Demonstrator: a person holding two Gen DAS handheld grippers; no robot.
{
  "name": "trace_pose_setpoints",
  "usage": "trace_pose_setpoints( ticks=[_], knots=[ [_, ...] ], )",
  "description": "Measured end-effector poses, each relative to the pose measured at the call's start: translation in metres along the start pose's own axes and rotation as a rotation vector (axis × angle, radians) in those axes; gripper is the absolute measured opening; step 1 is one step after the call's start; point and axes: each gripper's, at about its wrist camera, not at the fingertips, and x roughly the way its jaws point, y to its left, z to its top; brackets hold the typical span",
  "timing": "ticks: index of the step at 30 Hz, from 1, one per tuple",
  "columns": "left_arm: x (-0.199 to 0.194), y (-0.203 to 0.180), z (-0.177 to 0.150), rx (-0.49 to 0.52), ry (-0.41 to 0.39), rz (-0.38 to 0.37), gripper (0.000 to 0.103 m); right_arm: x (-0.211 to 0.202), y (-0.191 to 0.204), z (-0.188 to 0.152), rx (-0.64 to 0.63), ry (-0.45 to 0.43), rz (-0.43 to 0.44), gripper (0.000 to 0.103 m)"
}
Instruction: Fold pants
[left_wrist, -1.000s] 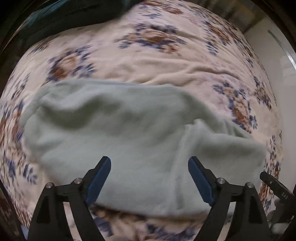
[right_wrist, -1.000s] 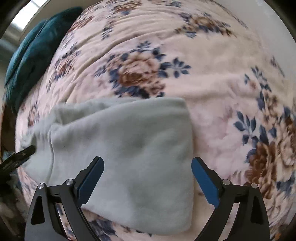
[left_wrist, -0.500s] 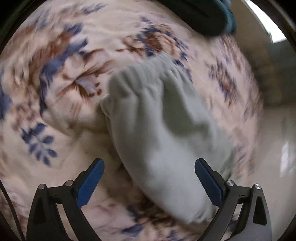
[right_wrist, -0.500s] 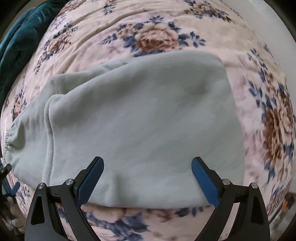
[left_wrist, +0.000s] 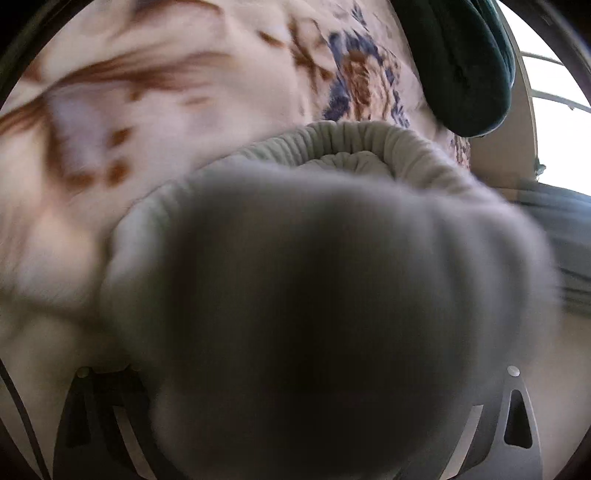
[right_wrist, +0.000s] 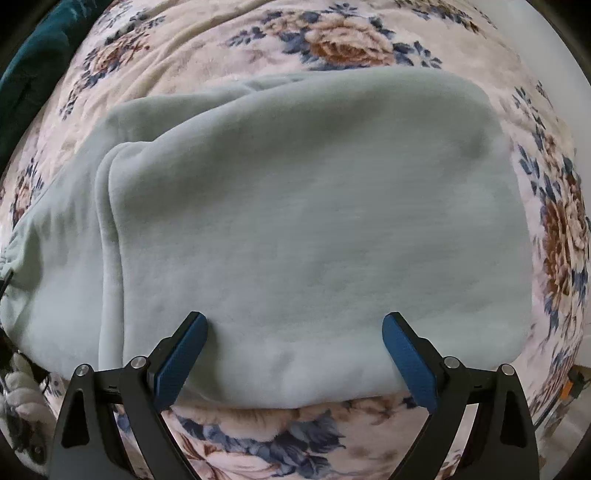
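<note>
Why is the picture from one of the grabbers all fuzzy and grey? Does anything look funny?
The pants bulge right up against the left camera, hiding its finger pads. From the right view, they lie neatly folded on the floral blanket; nothing else looks odd.

The right gripper (right_wrist: 293, 354) has black triangular arms with cut-out slots, silver screws, and blue ribbed pads (right_wrist: 181, 360).

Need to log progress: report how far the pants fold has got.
Done: the pale green pants lie folded over on the floral blanket. In hand: the right gripper hovers open at their near edge; the left gripper's view is filled by the waistband end. Left: the final fold.
</note>
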Motion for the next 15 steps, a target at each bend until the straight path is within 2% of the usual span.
trace_pose_setpoints(
  ticks=[2,3,4,6,7,12,15],
  knots=[
    [0.002,-0.001,0.001,-0.005,-0.028,-0.007,0.096,0.002,0.000,0.001,0.011,0.002,0.002,0.098],
    [-0.001,-0.003,-0.002,0.003,-0.045,-0.009,0.080,0.003,0.001,0.002,0.013,0.002,0.003,0.098],
    [-0.005,-0.006,-0.005,0.024,-0.054,0.000,0.053,0.003,0.001,0.004,0.015,0.002,0.003,0.098],
    [-0.015,-0.013,-0.012,0.088,-0.074,0.014,0.031,0.004,-0.001,0.005,0.028,0.000,0.015,0.098],
    [-0.022,-0.019,-0.017,0.125,-0.084,0.010,0.027,0.005,-0.003,0.006,0.033,-0.002,0.021,0.098],
    [-0.052,-0.073,-0.050,0.313,-0.165,0.061,0.025,0.004,-0.014,0.009,0.037,-0.013,0.049,0.098],
    [-0.071,-0.112,-0.083,0.408,-0.189,0.028,0.024,0.001,-0.028,0.009,0.051,-0.022,0.082,0.098]
  ],
)
